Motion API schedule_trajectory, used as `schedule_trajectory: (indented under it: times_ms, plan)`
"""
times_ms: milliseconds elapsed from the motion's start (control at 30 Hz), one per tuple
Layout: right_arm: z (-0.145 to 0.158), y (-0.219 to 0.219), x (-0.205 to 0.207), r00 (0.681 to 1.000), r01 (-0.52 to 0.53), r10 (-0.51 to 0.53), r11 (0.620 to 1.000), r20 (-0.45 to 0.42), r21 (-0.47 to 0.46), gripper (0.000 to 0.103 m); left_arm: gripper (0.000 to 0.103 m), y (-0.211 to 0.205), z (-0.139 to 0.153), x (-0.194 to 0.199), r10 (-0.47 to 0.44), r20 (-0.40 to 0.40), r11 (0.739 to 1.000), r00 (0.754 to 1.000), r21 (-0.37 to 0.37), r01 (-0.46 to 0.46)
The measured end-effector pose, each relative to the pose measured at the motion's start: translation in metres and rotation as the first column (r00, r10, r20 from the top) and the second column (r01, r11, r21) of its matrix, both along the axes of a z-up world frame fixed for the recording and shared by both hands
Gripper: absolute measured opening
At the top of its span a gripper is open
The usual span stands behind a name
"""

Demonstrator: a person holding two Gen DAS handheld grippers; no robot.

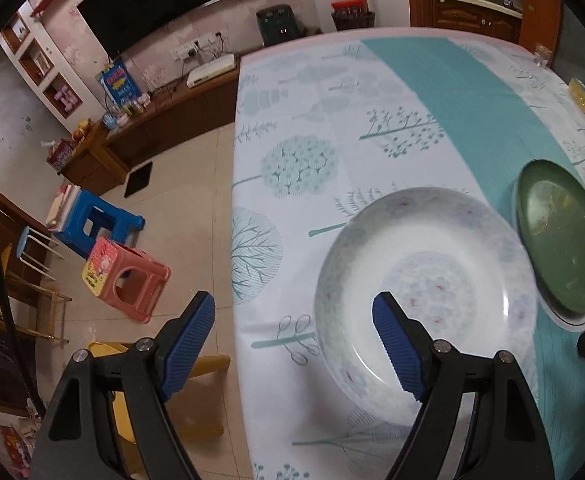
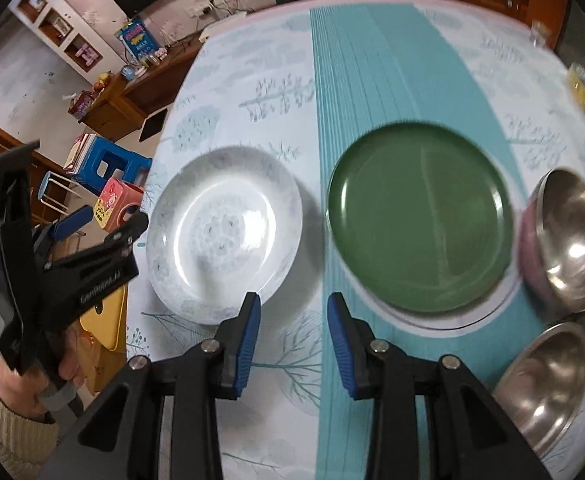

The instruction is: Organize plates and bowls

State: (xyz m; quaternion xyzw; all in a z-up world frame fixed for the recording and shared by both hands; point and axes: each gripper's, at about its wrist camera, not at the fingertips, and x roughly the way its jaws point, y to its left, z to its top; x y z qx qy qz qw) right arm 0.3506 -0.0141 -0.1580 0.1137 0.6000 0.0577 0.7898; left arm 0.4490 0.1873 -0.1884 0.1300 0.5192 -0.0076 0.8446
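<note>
Nothing looks stacked yet. The patterned white deep plate and flat green round plate lie side by side on the worktop, steel bowls beside them. Both the left hand-held gripper and right hand-held gripper hang spread and empty above.

The white plate carries a faint grey-blue floral pattern. Beside it lies a plain dark green plate. Both rest on the table, white with teal trees and a teal stripe.

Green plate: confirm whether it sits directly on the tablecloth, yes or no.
No: the green plate rests on a larger white plate, whose rim shows beneath it.
</note>
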Motion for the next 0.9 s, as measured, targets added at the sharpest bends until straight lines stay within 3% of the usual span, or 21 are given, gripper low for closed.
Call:
schedule_trajectory:
  times_ms: [467,767,900]
  plan:
    - [-0.041,0.012,0.011,0.995,0.074,-0.070,0.996,-0.070,0.058,0.035,0.080,0.015,-0.032,0.033,-0.007,-0.079,1.000,0.997,-0.013,0.006]
    - [-0.051,0.009,0.020,0.992,0.110,-0.105,0.992,-0.073,0.069,0.035,0.078,0.013,-0.048,0.045,-0.057,-0.144,0.994,0.988,-0.098,0.043]
    - [-0.060,0.011,0.026,0.992,0.110,-0.106,0.992,-0.076,0.059,0.024,0.069,0.008,-0.050,0.050,-0.092,-0.156,0.988,0.983,-0.140,0.071]
